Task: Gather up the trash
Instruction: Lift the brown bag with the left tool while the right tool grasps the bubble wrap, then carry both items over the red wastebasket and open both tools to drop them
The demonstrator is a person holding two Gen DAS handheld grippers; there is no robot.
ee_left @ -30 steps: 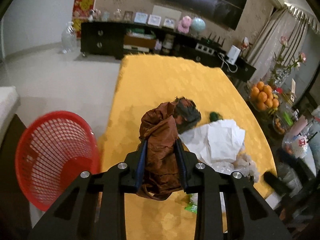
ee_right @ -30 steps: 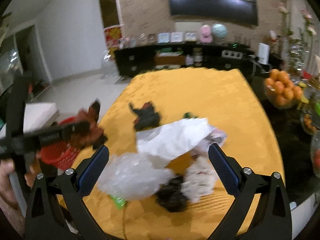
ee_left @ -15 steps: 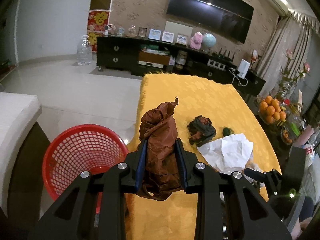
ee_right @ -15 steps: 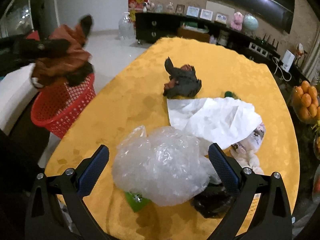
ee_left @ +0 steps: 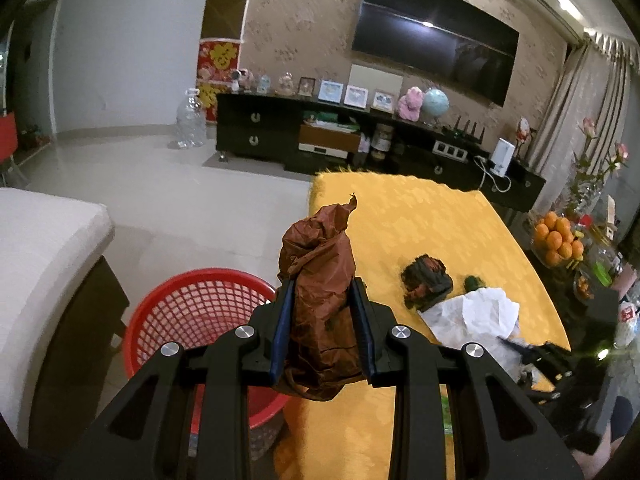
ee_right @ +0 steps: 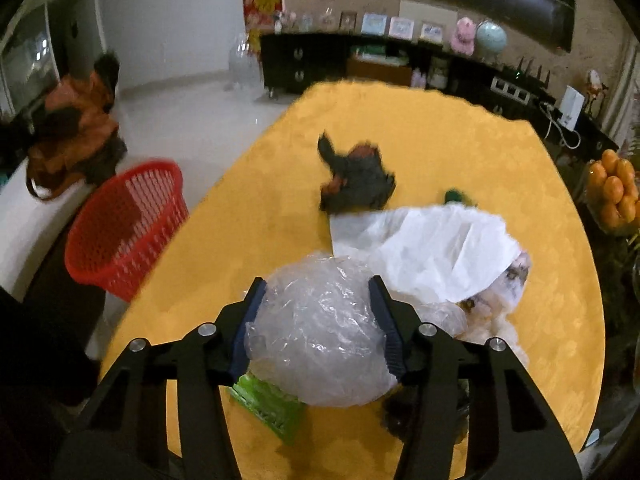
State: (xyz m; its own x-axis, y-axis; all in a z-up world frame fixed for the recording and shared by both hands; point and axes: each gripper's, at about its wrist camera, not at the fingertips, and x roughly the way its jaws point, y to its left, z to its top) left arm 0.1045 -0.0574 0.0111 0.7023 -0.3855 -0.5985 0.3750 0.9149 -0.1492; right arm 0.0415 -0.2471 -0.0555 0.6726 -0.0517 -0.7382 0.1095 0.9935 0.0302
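A crumpled brown bag is clamped upright between the jaws of the left hand-held gripper, just right of the red basket on the floor below. The right hand-held gripper is closing its jaws around a clear plastic bag on the yellow tabletop. White paper lies just beyond it to the right, a dark wad farther ahead.

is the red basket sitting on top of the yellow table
No, the red basket stands on the floor beside the edge of the yellow table, below its top.
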